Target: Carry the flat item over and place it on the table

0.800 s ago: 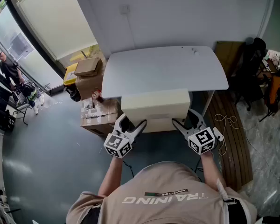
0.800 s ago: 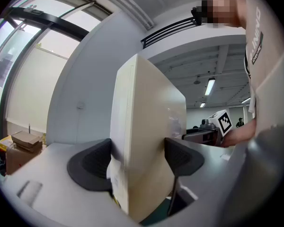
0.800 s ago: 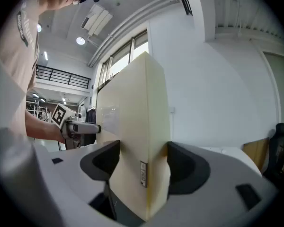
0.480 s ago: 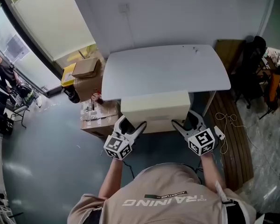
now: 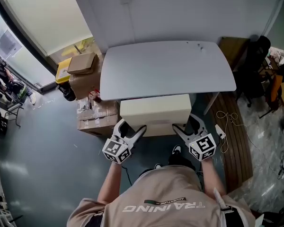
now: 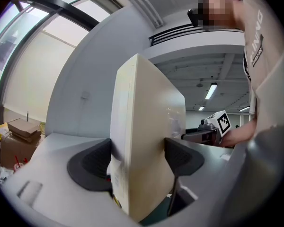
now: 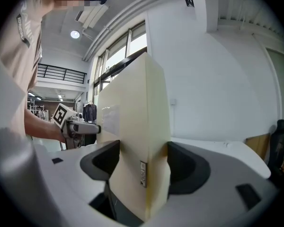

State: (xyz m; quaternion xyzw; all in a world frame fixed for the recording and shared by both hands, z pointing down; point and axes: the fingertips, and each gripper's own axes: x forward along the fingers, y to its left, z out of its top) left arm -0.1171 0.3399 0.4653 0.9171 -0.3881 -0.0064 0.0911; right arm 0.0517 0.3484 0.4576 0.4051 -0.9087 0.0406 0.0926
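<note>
A flat cream slab (image 5: 155, 114) hangs level in the air just in front of the pale grey table (image 5: 168, 70). My left gripper (image 5: 130, 129) is shut on the slab's left end, and in the left gripper view the cream slab (image 6: 146, 141) fills the gap between the dark pads. My right gripper (image 5: 183, 127) is shut on the right end, where the cream slab (image 7: 137, 145) is pressed from both sides. The slab's far edge lies close to the table's near edge.
Cardboard boxes (image 5: 87, 79) are stacked on the floor left of the table. A wooden board (image 5: 234, 141) with a loose cable lies on the floor at the right. A dark chair (image 5: 258, 65) stands at the far right, and a glass wall (image 5: 19, 37) runs along the left.
The head view has shifted so the table and slab sit a little lower and closer. Both grippers keep their hold on the slab.
</note>
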